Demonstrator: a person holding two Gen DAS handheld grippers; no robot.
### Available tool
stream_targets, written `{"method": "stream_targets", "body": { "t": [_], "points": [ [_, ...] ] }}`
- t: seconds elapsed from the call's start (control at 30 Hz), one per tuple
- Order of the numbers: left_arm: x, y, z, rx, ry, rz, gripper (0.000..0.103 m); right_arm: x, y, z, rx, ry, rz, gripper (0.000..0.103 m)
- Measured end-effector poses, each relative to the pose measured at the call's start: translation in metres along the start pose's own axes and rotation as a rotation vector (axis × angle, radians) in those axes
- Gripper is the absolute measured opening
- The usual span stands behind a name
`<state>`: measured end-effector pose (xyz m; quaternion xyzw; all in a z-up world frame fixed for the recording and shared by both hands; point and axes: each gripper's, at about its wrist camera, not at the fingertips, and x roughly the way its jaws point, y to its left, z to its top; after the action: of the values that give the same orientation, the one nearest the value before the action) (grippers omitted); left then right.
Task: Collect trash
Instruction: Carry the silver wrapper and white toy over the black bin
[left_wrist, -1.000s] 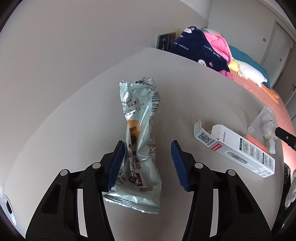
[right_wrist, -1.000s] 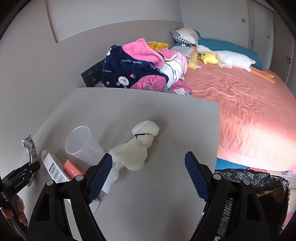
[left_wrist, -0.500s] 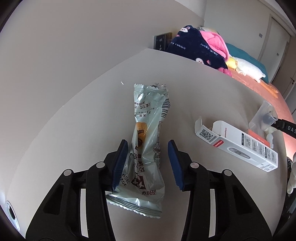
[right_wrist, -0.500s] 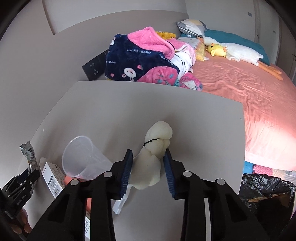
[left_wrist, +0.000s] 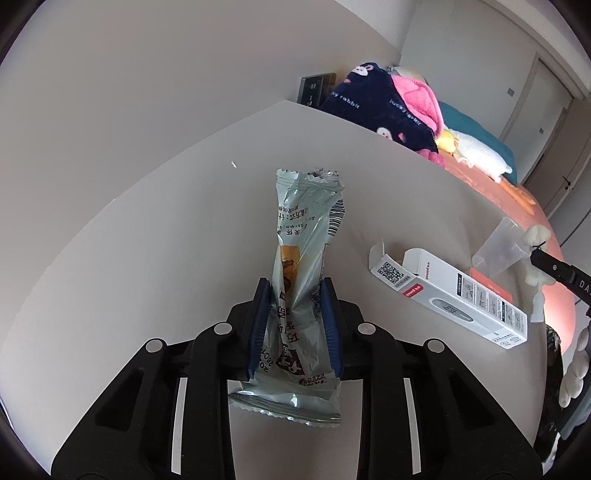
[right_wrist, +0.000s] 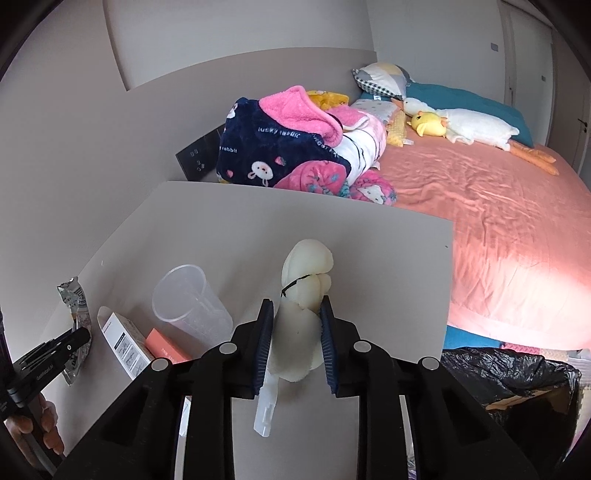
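On the table (left_wrist: 147, 258), left-wrist view: the left gripper (left_wrist: 294, 328), its jaws just closed, clamps a snack wrapper (left_wrist: 303, 266). Right-wrist view: the right gripper (right_wrist: 293, 345) pinches a whitish tied bundle (right_wrist: 303, 295), with the bin bag (right_wrist: 517, 380) beyond the table edge. Nothing is binned yet; the cup (right_wrist: 188, 299) and white box (right_wrist: 123, 343) remain.

Left gripper (left_wrist: 294, 295): blue pads pressed on both sides of a silver-green snack wrapper (left_wrist: 301, 266), jaws having just been closing on it; wrapper stands lengthwise, torn top toward the far edge of the beige table (left_wrist: 147, 240). White carton (left_wrist: 450, 295), flap open, near the table's right edge. Clear plastic cup (left_wrist: 500, 247) on its side beyond it. Right gripper (left_wrist: 546, 264) at the right edge, cream bundle (left_wrist: 537, 236) at its tip. Navy-and-pink blanket (left_wrist: 384, 107) past the far corner.
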<state>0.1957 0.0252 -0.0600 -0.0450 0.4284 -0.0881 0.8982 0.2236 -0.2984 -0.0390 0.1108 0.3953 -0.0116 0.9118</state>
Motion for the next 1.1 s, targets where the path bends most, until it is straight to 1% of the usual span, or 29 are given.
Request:
{"method": "stream_targets", "body": {
  "t": [0.23,0.3,0.77,0.93,1.1],
  "points": [
    [-0.011,-0.012,-0.003,0.001,-0.017,-0.017,0.027,-0.014,-0.020,-0.009,0.040,0.016,0.040,0.027],
    [-0.014,-0.018,-0.005,0.002,-0.017,-0.025,0.027,-0.018,-0.025,-0.011,0.041,0.019,0.036,0.027],
    [-0.053,-0.062,-0.017,0.052,-0.037,-0.054,0.027,-0.067,-0.040,-0.034,0.042,-0.006,0.071,0.027],
    [-0.059,-0.079,-0.020,0.068,-0.032,-0.072,0.027,-0.087,-0.049,-0.043,0.047,-0.014,0.081,0.027],
    [-0.066,-0.098,-0.026,0.089,-0.035,-0.091,0.027,-0.106,-0.059,-0.051,0.042,-0.024,0.074,0.027]
  ]
}}
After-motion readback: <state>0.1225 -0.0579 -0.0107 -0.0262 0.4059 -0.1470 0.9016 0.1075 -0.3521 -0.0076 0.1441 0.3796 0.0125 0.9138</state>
